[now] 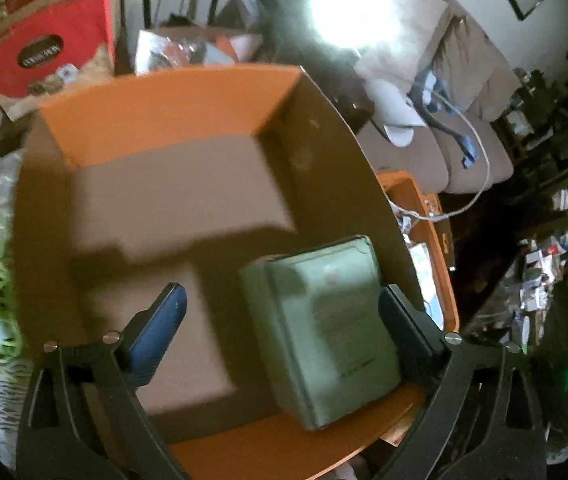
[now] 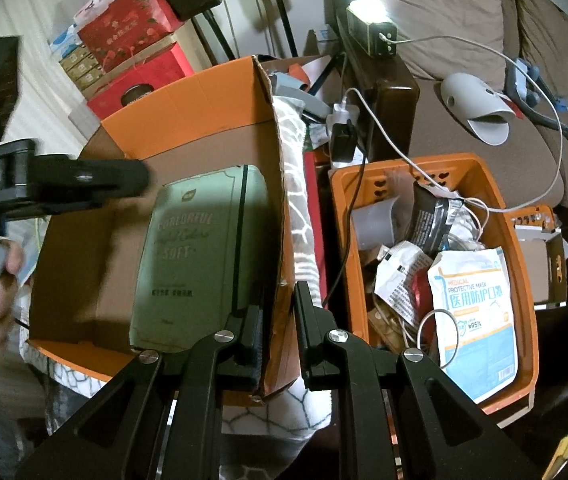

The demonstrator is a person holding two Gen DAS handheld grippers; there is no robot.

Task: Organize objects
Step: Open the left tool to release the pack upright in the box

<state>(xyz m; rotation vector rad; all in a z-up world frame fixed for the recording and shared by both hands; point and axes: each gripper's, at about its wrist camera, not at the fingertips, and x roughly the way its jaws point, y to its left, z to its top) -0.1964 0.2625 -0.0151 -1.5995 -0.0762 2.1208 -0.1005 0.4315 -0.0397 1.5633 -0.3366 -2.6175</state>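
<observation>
Right gripper (image 2: 279, 320): fingers nearly closed, straddling the cardboard box (image 2: 211, 92) side wall at 6 o'clock; contact cannot be told. Left gripper (image 1: 284, 320): jaws wide apart, holding nothing. Green tissue pack (image 1: 324, 328) lies flat in the box against the right finger; orange basket (image 2: 524, 280) of clutter at 3 o'clock.

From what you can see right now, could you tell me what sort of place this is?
Probably a cluttered living room at home: a brown sofa with cushions, red gift boxes stacked by the wall, and an orange basket of household odds and ends beside an open cardboard box.
</observation>
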